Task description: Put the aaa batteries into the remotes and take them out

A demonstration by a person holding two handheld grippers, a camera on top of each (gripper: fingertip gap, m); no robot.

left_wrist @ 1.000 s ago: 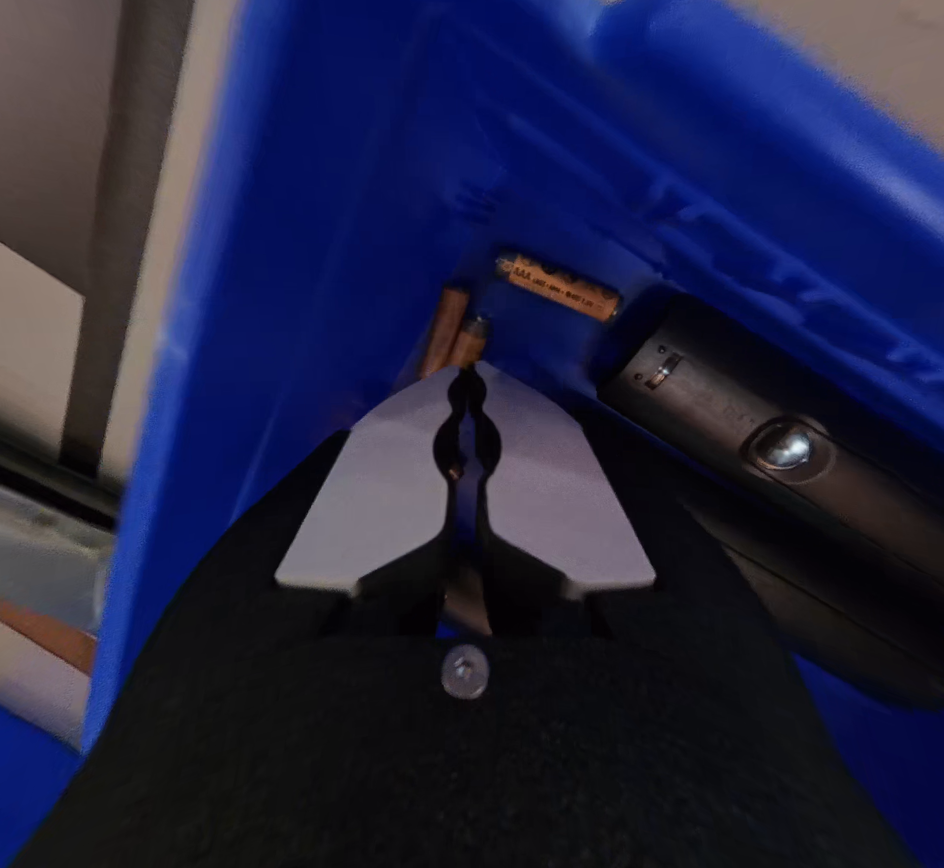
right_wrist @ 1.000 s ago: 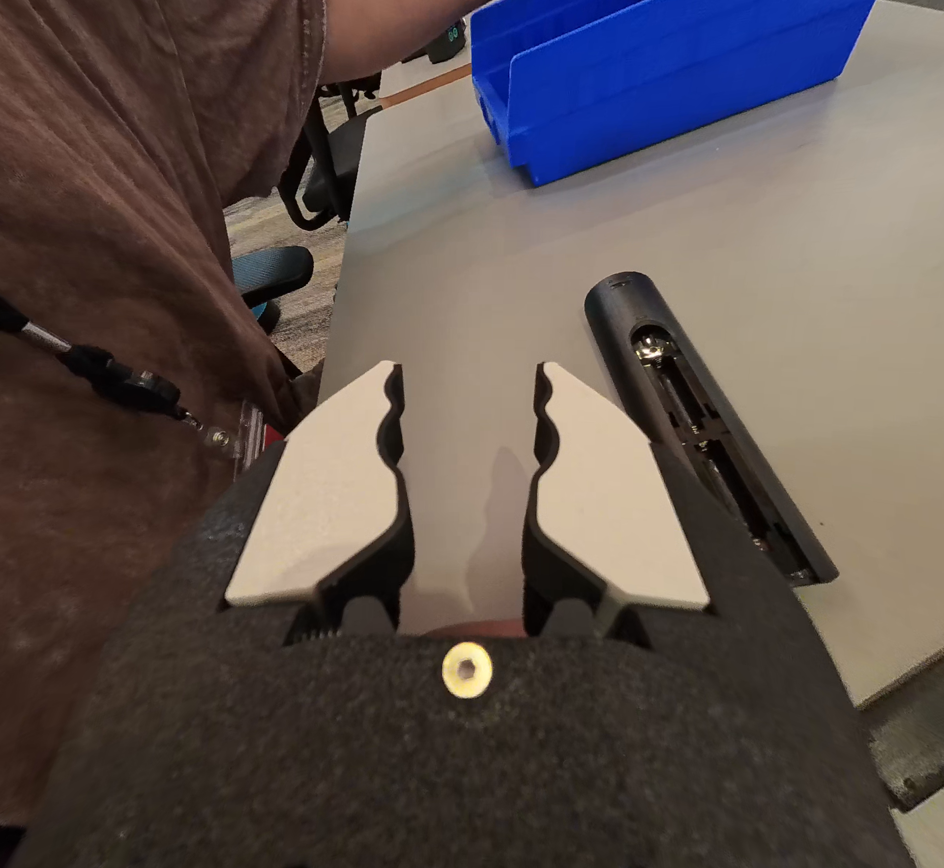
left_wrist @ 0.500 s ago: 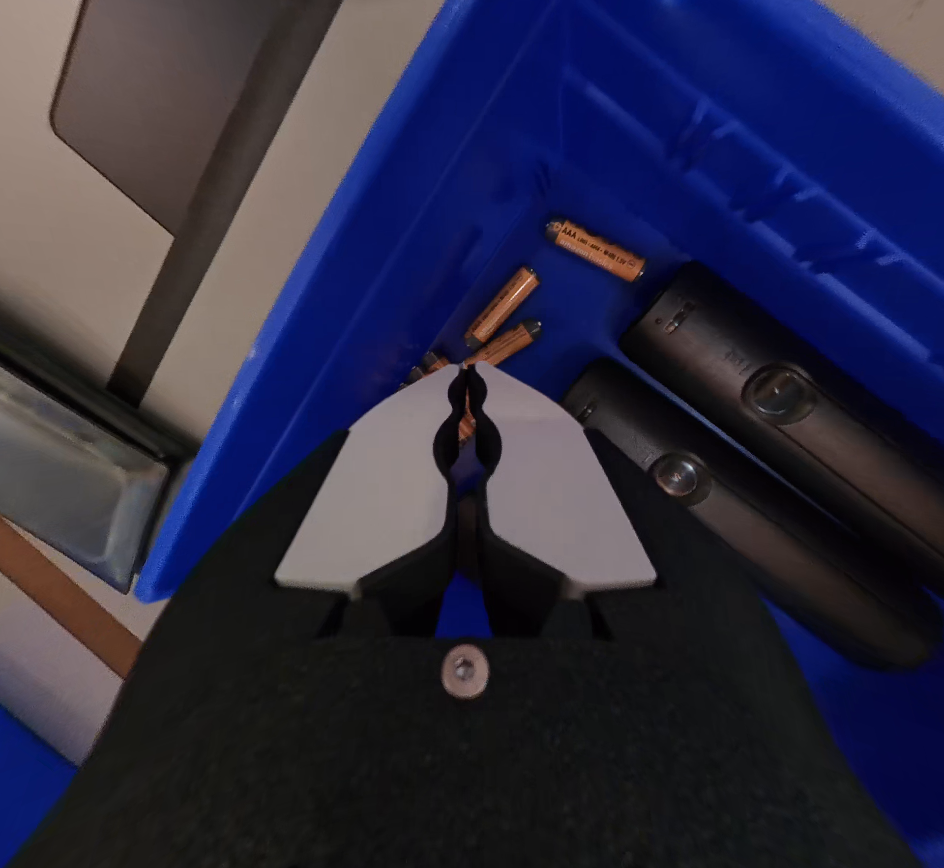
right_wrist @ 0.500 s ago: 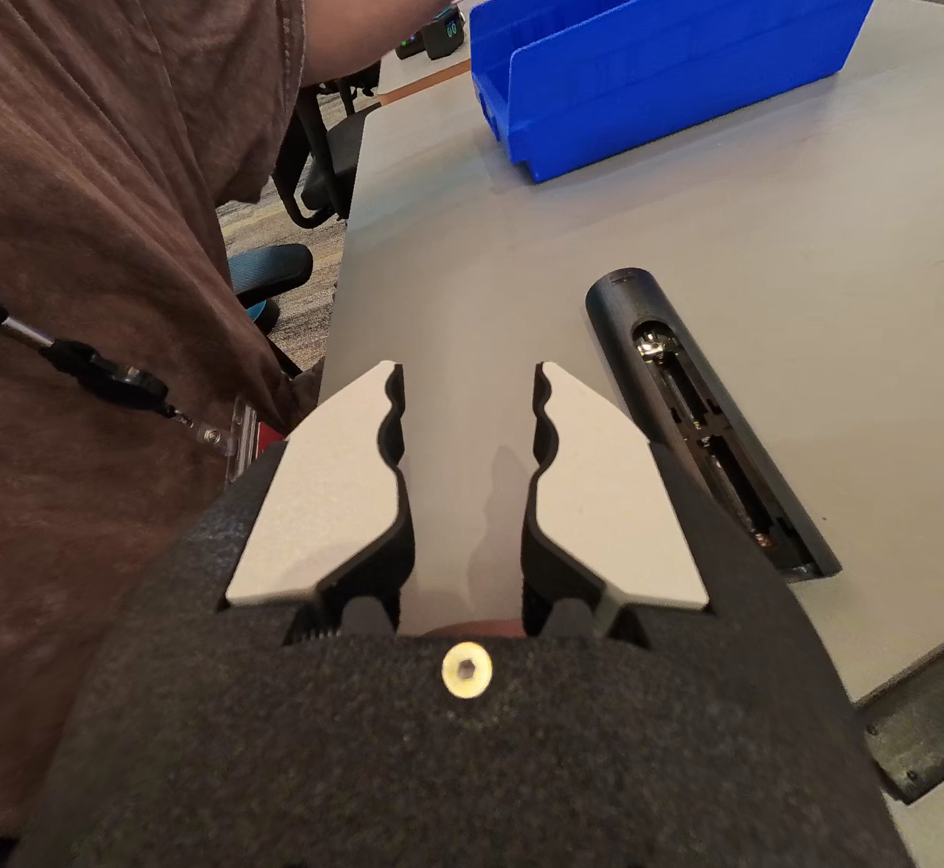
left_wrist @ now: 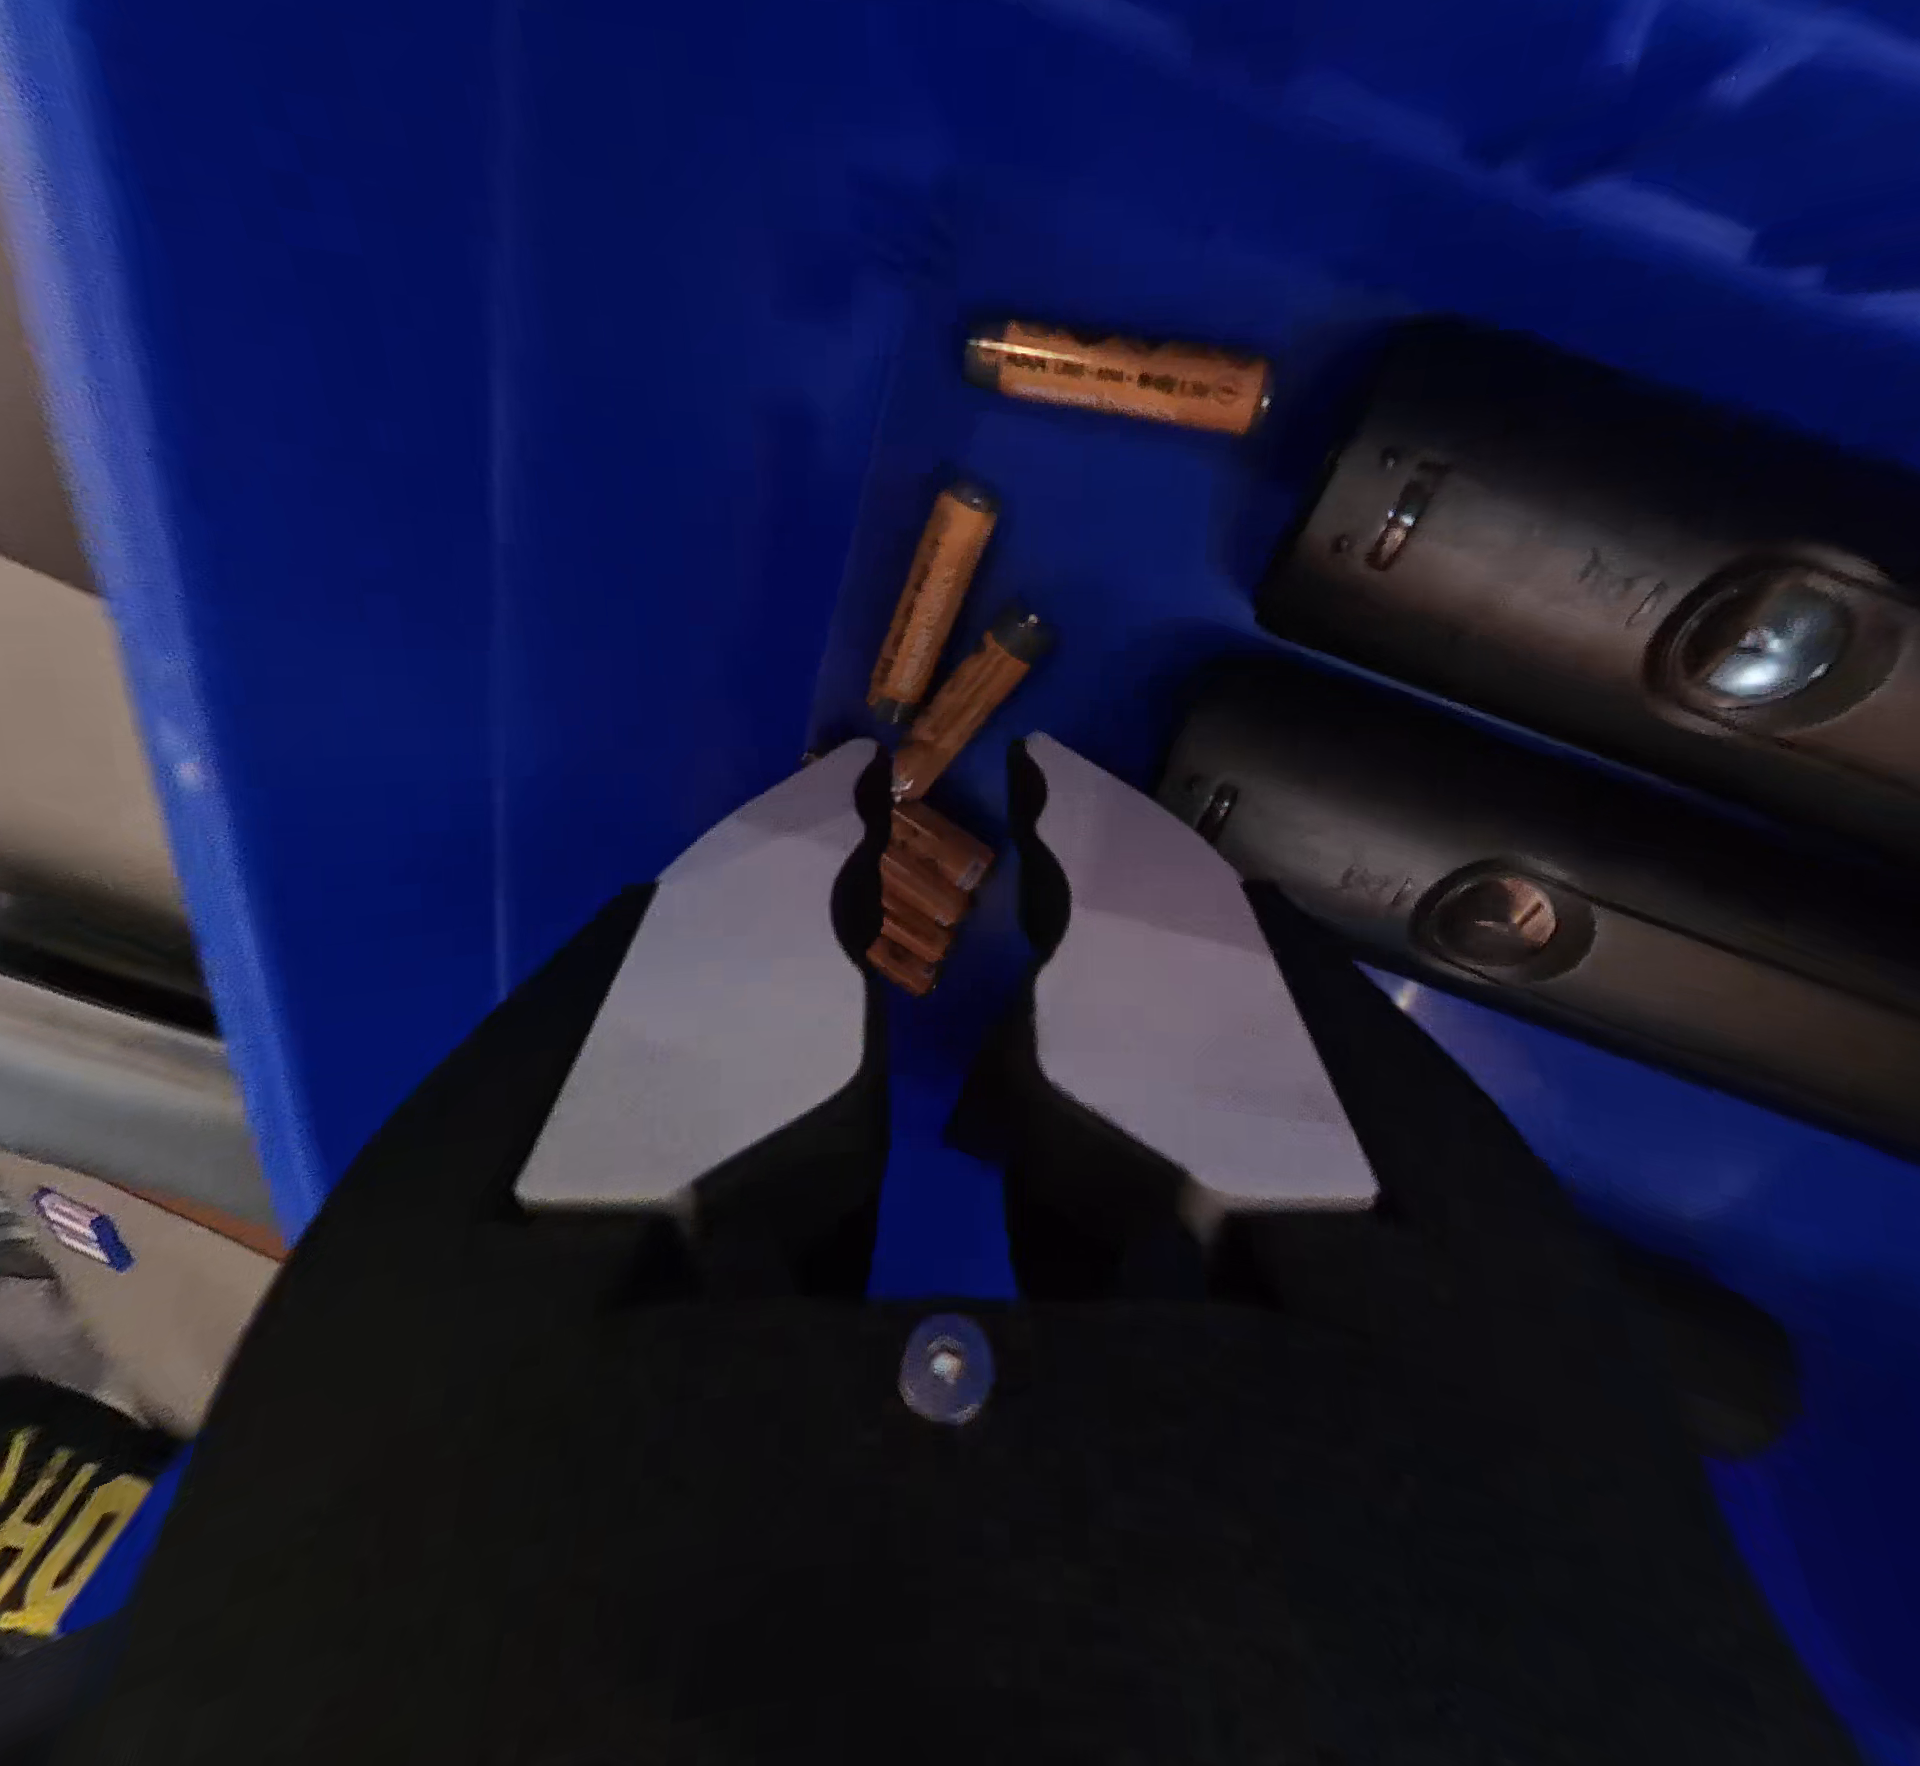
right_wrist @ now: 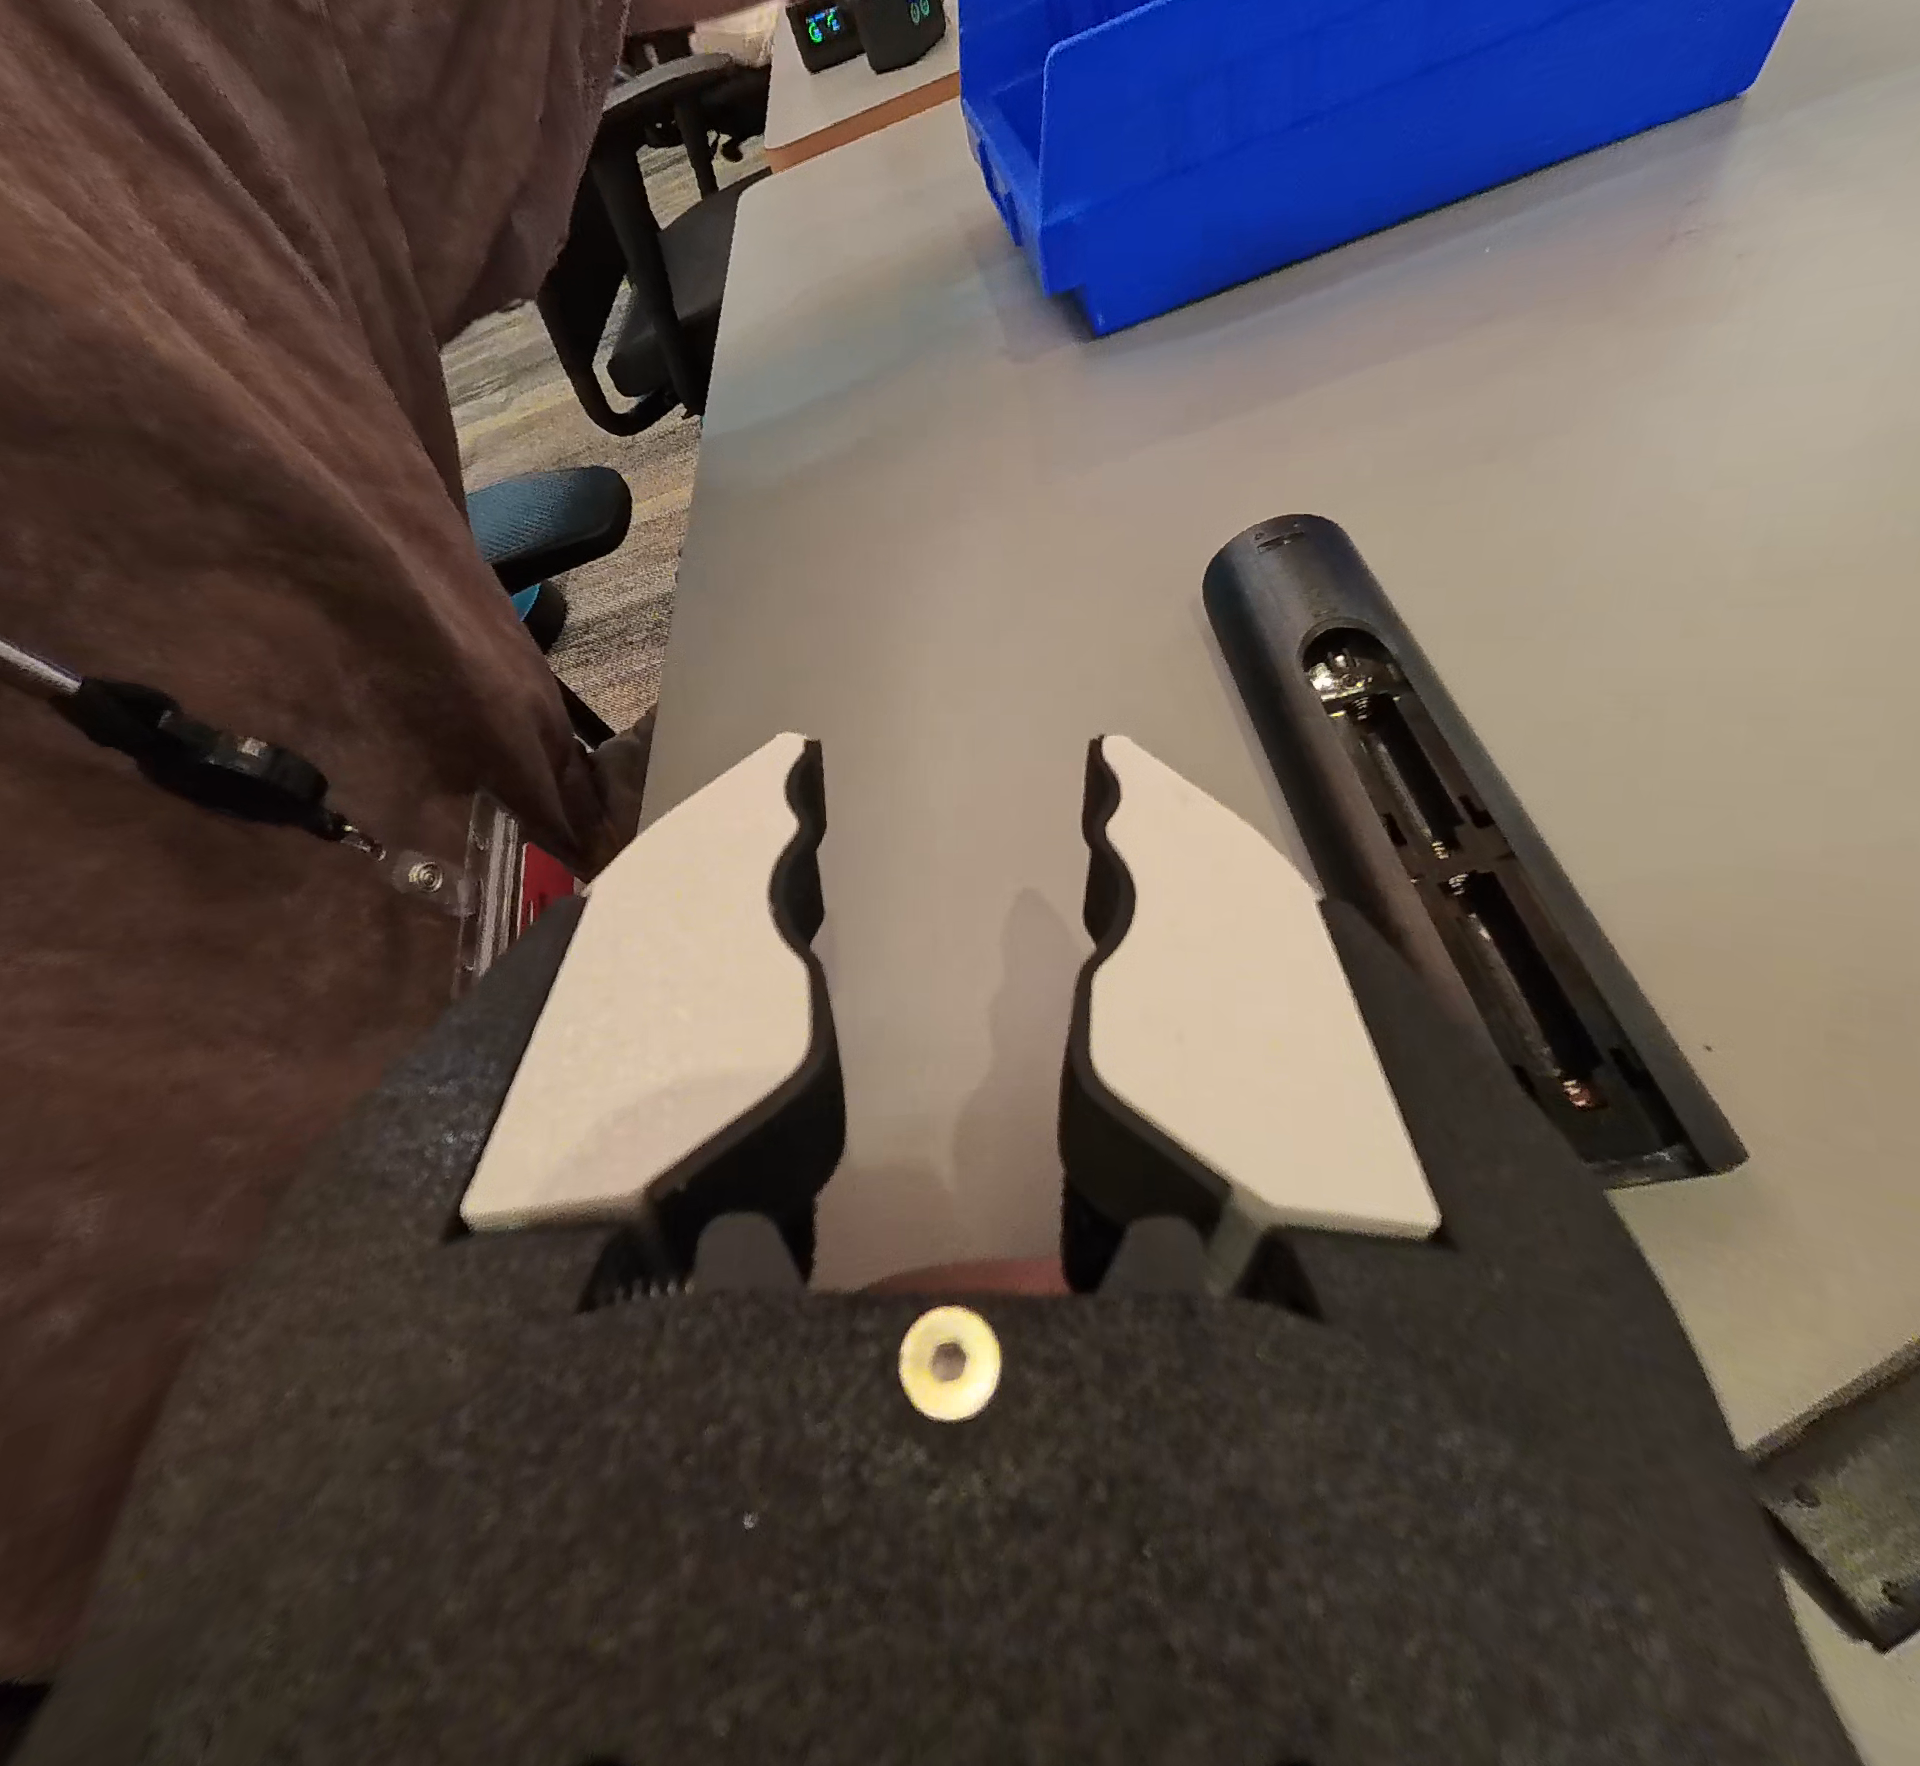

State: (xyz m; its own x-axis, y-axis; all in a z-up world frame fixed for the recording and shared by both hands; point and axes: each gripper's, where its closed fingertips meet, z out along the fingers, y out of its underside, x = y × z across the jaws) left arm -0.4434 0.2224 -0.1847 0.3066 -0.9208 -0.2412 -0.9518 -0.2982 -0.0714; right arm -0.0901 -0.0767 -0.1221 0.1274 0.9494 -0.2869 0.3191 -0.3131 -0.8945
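Observation:
My left gripper (left_wrist: pixel 940 766) is open inside a blue bin (left_wrist: pixel 582 282), its fingers on either side of a small pile of orange AAA batteries (left_wrist: pixel 920 901). More loose batteries lie ahead: two crossed ones (left_wrist: pixel 961 688) and one by the far wall (left_wrist: pixel 1117 376). Two black remotes (left_wrist: pixel 1507 947) lie in the bin to the right. My right gripper (right_wrist: pixel 951 766) is open and empty over the grey table (right_wrist: pixel 1351 490). A black remote (right_wrist: pixel 1455 833) lies to its right with its empty battery bay facing up.
The blue bin (right_wrist: pixel 1351 85) stands at the back of the table in the right wrist view. A person in a brown shirt (right_wrist: pixel 260 469) fills the left side. Office chairs (right_wrist: pixel 644 262) stand off the table's left edge. The table's near corner (right_wrist: pixel 1766 1404) is at lower right.
My left gripper was shut and has opened, and it has moved down into the bin over the battery pile. My right gripper has barely moved.

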